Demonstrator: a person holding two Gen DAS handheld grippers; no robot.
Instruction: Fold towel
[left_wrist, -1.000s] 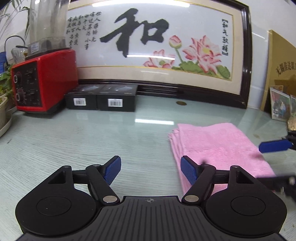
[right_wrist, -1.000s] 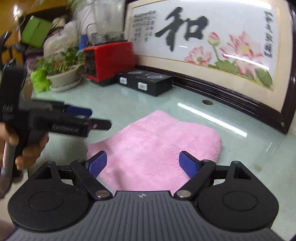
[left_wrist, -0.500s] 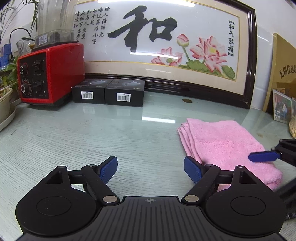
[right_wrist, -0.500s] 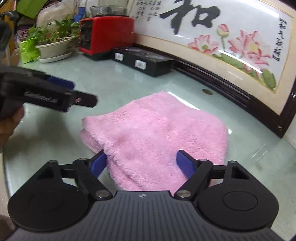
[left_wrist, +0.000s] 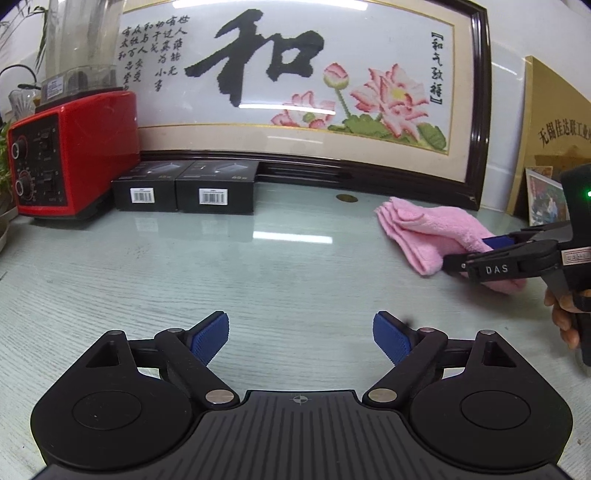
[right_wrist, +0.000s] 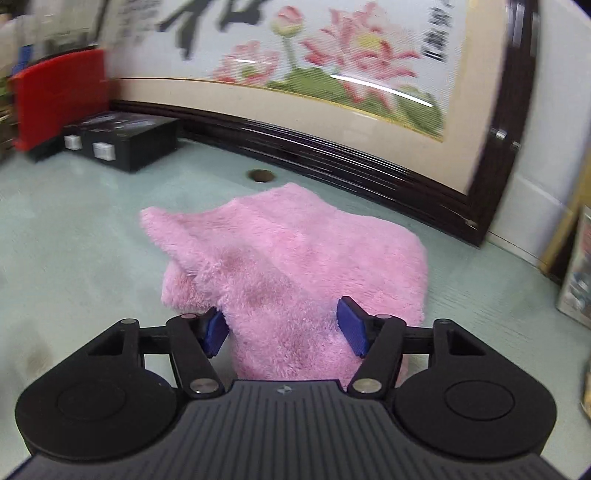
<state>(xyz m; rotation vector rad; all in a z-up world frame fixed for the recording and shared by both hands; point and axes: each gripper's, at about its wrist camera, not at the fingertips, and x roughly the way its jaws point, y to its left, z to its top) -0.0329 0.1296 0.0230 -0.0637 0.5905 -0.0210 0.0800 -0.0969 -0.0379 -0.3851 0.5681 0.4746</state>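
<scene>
A folded pink towel (left_wrist: 432, 236) lies on the pale green glass table, far right in the left wrist view. It fills the middle of the right wrist view (right_wrist: 295, 258), its left corner rumpled and raised. My right gripper (right_wrist: 282, 332) is open, its blue pads (right_wrist: 352, 328) on either side of the towel's near edge, with towel between them. It also shows from the side in the left wrist view (left_wrist: 480, 258). My left gripper (left_wrist: 301, 338) is open and empty over bare table, left of the towel.
A framed lotus embroidery (left_wrist: 295, 92) leans along the back wall. Two black boxes (left_wrist: 184, 190) and a red appliance (left_wrist: 70, 155) stand at the back left. A round hole (left_wrist: 346, 198) sits in the table near the towel. Cards and a plaque (left_wrist: 546, 147) stand at the right.
My right gripper pushed forward into the towel, shoving it toward the frame and rumpling its left corner. My left gripper drew back and left, away from the towel.
</scene>
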